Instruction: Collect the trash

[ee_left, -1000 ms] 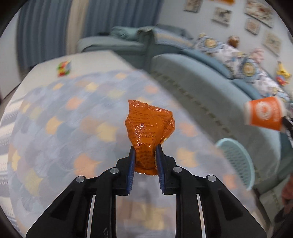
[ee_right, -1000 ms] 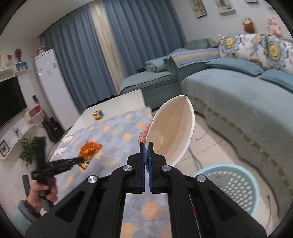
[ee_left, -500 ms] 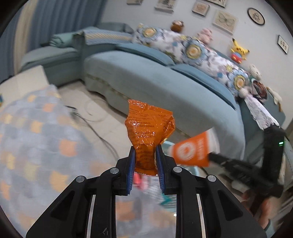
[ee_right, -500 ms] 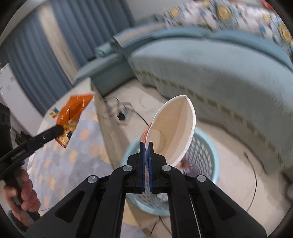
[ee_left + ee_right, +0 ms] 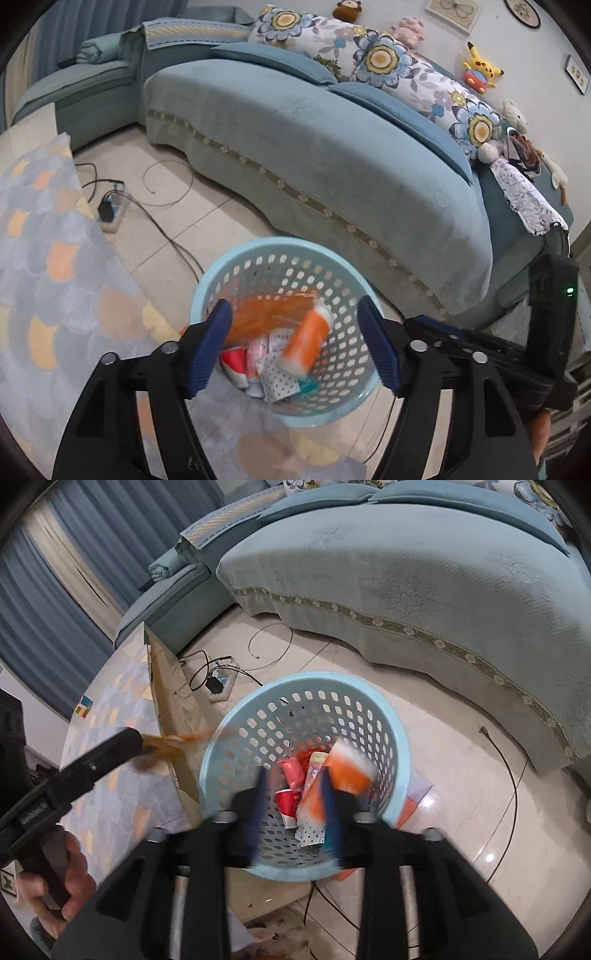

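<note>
A light blue perforated basket (image 5: 258, 258) (image 5: 400, 746) stands on the tiled floor by the sofa, holding several pieces of trash. My left gripper (image 5: 295, 343) is open above it. The orange wrapper (image 5: 273, 314) is a blur falling between its fingers; in the right wrist view it (image 5: 173, 744) streaks off the left gripper's tip. My right gripper (image 5: 295, 808) is open over the basket. The orange paper cup (image 5: 306, 345) (image 5: 347, 768) is blurred, dropping into the basket.
A teal sofa (image 5: 332, 147) curves behind the basket. A power strip (image 5: 110, 214) and cables lie on the floor. The table with a patterned cloth (image 5: 44, 277) is at the left; a colour cube (image 5: 84, 706) sits on it.
Both grippers swung from the table to above the basket and opened. The orange wrapper left the left gripper and the paper cup left the right one; both are falling.
</note>
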A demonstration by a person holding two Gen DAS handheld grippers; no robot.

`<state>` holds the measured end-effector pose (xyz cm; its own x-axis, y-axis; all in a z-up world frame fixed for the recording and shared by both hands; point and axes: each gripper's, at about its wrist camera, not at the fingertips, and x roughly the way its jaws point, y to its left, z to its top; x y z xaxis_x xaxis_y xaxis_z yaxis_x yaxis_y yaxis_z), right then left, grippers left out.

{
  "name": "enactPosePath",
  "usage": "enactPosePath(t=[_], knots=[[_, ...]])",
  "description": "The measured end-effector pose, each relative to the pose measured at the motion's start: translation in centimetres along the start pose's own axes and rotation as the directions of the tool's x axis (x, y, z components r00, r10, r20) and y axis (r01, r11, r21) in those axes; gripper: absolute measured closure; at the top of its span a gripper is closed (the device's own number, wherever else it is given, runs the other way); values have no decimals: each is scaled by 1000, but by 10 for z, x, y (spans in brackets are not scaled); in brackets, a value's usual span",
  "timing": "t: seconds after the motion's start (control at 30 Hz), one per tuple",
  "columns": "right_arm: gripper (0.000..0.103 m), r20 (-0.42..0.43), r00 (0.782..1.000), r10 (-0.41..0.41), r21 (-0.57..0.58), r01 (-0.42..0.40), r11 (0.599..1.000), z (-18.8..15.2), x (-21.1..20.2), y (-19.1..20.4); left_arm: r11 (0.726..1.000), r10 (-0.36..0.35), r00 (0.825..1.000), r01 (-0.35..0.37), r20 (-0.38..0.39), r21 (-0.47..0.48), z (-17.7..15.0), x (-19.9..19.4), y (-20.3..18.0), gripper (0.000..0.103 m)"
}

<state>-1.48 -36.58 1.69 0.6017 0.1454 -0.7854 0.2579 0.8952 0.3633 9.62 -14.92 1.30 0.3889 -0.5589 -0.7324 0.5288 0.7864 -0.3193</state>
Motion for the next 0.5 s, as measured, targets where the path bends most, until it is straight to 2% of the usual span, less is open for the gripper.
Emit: enactPosePath(t=[0.07,0.33,0.43,0.5], knots=[[47,22,1000,1,-12,-1,1000,0,-7,5,1000,-13,1000,13,-1,-5,-6,-7,1,24],[46,73,997,20,-73,-15,997,-12,-47,34,999,-51,998,52,41,-2,-30,-59,2,20],[46,108,994,-7,-102,18,995,-17,-63,50,1000,-22,996,24,85,-15,-41,-85,0,20],[45,155,987,-35,-131,56,990,-24,-77,66,1000,26,990,-26,139,-7,-49,-108,-4,20]])
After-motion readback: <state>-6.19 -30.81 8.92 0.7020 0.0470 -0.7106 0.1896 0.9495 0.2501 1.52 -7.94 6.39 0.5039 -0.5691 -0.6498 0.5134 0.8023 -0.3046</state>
